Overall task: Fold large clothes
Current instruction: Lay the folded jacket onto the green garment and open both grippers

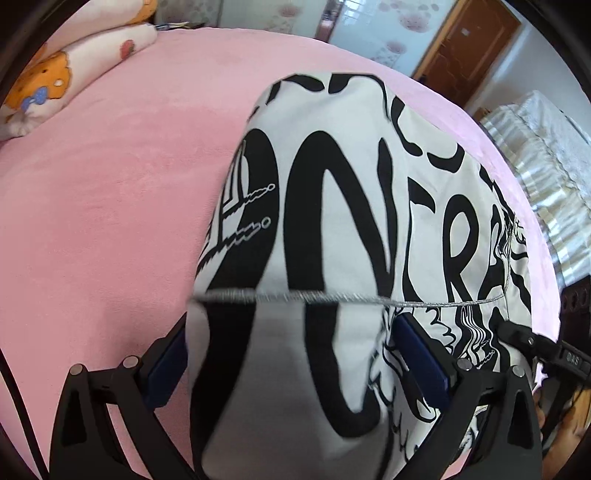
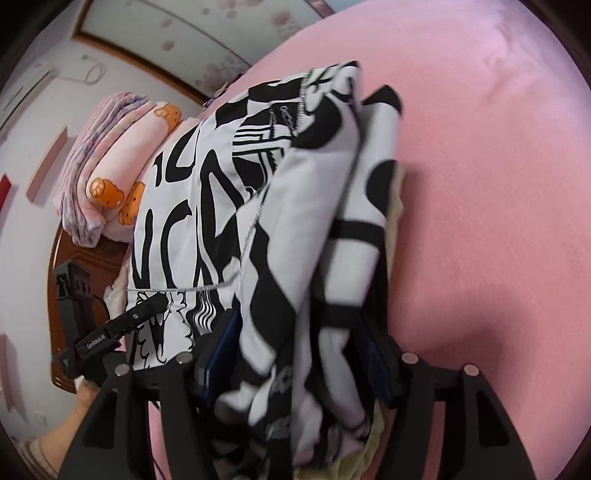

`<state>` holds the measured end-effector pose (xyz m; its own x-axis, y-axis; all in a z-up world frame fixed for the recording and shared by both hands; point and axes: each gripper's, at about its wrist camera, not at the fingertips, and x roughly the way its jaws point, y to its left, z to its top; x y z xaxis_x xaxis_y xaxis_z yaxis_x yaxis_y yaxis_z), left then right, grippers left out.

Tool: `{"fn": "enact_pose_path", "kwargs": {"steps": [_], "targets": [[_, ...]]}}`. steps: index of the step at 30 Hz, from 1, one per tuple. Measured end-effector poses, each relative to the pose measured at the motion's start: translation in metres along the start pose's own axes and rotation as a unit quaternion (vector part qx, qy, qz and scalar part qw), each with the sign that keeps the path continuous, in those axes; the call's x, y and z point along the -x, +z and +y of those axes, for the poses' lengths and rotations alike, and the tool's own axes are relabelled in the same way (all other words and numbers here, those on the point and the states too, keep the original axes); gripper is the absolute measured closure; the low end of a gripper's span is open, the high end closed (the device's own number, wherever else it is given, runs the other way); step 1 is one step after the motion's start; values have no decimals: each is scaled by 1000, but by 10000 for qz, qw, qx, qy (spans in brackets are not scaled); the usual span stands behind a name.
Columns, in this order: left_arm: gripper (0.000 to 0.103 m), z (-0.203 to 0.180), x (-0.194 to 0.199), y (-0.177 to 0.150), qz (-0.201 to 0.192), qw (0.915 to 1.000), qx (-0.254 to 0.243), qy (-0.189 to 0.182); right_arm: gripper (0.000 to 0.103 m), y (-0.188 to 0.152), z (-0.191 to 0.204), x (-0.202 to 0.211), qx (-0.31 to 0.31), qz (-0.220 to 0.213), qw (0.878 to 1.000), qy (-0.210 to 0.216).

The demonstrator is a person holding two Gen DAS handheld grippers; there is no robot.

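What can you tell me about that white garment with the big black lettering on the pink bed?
The white fabric garment with bold black lettering and line drawings looks like thin, soft woven cloth with a silvery stitched seam across it. It lies folded in layers on the pink fleece bedcover, bunched thicker on one side. Its near edge passes between the blue pads of the left hand-held gripper and the right hand-held gripper; neither visibly presses it.

Bright, even daylight fills both views, strongest toward the window (image 1: 369,26) at twelve o'clock in the left wrist view. Heavy fisheye bending curves the pink bedspread (image 1: 110,203), with black vignette at every corner. The printed garment (image 2: 280,258) smears with motion blur near six o'clock, casting a soft shadow at four o'clock.
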<state>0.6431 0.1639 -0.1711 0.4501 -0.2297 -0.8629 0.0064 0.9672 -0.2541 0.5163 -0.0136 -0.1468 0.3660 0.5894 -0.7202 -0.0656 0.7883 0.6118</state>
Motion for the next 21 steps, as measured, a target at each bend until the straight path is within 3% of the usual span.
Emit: {"fn": "enact_pose_path", "kwargs": {"steps": [7,9,11,13,15,18,21], "targets": [[5,-37,48,-12,-450,9973,30,583,40,-19,12,70,175,-569,9971,-477],[32,-52,59,-13,-502,9966,-19,660,40,-25,28,84,426,-765,9940,-662],[48,-65,64,-14,-420,9971,-34,628,40,-28,44,90,653,-900,9915,-674],[56,-52,78,-25,-355,9977,63,570,41,-30,64,90,982,-1047,9876,-629],[61,-57,77,-27,-374,9981,80,479,49,-30,83,83,1362,-1094,9828,-604],[63,-48,74,-39,-374,9970,-113,662,70,-28,99,55,1698,-836,9793,-720],[63,-33,70,-46,-254,9958,-257,846,81,-28,87,24,1745,-581,9737,-1346]]}}
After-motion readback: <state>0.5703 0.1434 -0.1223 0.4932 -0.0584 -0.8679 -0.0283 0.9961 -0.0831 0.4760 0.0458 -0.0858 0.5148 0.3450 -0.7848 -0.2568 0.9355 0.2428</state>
